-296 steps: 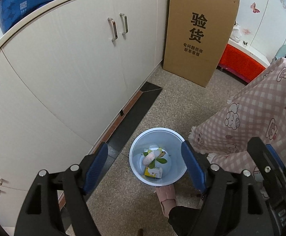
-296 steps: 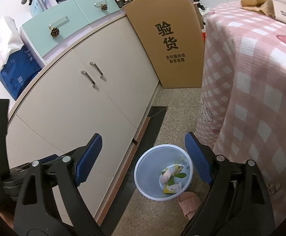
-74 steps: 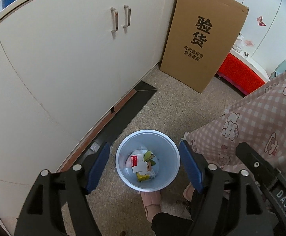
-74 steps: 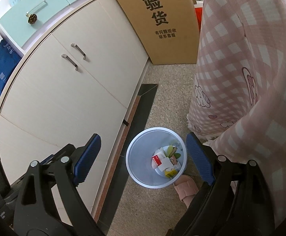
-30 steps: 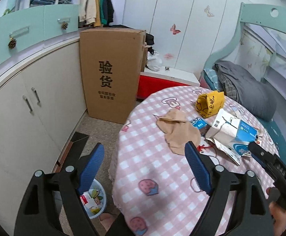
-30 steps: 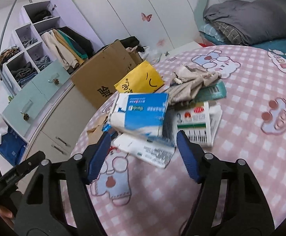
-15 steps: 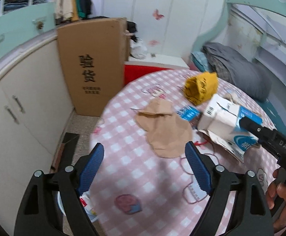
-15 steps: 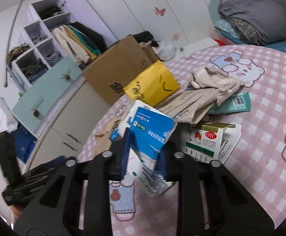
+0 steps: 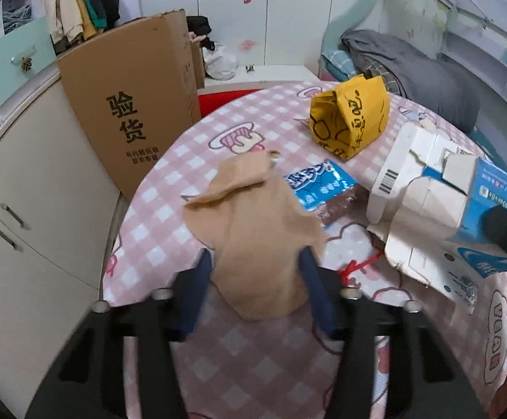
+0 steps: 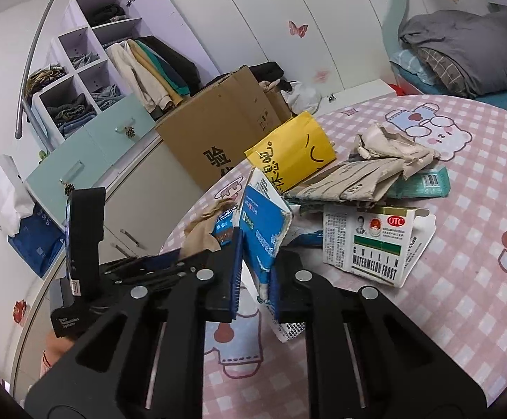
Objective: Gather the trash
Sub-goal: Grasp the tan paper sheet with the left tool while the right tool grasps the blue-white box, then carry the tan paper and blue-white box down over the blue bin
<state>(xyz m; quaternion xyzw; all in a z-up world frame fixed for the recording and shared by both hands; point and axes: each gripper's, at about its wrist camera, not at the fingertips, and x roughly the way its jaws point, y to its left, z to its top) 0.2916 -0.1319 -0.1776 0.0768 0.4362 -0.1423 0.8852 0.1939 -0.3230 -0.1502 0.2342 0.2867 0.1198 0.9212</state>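
- Left tool [image 9: 255, 272]: two black plastic arms spreading toward the camera, each tipped with a dark blue pad [image 9: 197, 284]; small silver screws sit where pads meet arms.
- Right tool [image 10: 255, 279]: same black frame, blue ribbed pads, round silver screws behind them, and long slots cut through each arm.
- Left of the right tool, a black block bears small white lettering.

Torn blue carton [image 10: 264, 234], tan paper [image 9: 257, 230]
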